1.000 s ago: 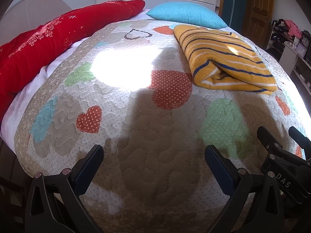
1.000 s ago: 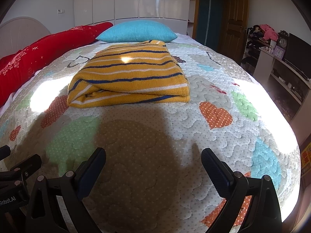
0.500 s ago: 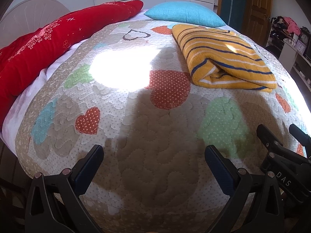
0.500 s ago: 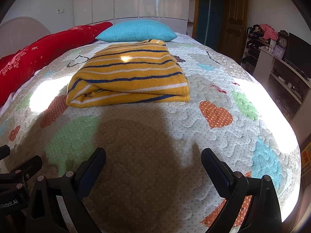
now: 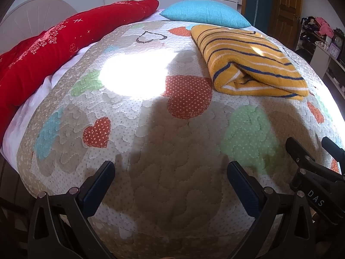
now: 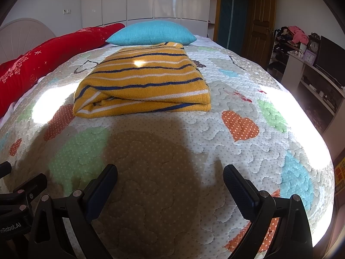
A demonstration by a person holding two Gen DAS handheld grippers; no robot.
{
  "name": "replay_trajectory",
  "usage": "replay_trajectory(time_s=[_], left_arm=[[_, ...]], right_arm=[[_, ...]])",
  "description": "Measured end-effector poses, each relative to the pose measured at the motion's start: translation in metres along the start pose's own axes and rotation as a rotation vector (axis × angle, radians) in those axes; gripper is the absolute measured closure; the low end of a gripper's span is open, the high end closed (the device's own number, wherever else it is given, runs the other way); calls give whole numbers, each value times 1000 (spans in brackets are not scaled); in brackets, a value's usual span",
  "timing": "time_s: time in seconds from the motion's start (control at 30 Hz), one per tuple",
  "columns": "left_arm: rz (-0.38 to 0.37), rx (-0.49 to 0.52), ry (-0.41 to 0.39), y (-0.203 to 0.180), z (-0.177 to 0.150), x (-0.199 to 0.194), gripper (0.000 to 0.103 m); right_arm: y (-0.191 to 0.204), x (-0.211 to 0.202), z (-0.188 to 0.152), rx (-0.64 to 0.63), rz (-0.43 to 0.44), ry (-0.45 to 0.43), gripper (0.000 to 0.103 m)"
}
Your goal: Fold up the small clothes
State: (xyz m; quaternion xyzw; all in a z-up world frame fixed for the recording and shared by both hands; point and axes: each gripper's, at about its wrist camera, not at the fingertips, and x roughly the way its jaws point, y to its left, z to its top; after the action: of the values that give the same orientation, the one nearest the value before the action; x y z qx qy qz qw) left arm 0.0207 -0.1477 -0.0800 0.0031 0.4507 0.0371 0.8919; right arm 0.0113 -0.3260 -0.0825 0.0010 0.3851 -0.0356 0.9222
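A yellow sweater with blue and white stripes [image 6: 142, 84] lies folded in a neat rectangle on the heart-patterned quilt [image 6: 163, 161]. It also shows at the upper right of the left wrist view [image 5: 250, 60]. My left gripper [image 5: 171, 172] is open and empty, near the foot of the bed, well short and left of the sweater. My right gripper [image 6: 170, 177] is open and empty, straight in front of the sweater and apart from it. It also shows at the right edge of the left wrist view [image 5: 314, 151].
A turquoise pillow [image 6: 151, 33] lies behind the sweater. A long red cushion [image 5: 64, 45] runs along the left side. Shelves with clutter and a clock [image 6: 314, 46] stand to the right, with a wooden door [image 6: 258, 23] and white wardrobes [image 6: 151, 0] at the back.
Both grippers have drifted back slightly from the sweater; the sweater lies as before and both stay open.
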Motion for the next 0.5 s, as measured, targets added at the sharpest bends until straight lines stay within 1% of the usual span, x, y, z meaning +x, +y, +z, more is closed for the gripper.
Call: replay_trajectory(time_s=[0.33,0.5], left_arm=[[0,-1,4,0,-1,1,0],[2,1,-14,2,2,-1,0]], right_arm=[[0,1,-1,-1,-1,-2,3],[0,0,-1,-8,-3,-7,3]])
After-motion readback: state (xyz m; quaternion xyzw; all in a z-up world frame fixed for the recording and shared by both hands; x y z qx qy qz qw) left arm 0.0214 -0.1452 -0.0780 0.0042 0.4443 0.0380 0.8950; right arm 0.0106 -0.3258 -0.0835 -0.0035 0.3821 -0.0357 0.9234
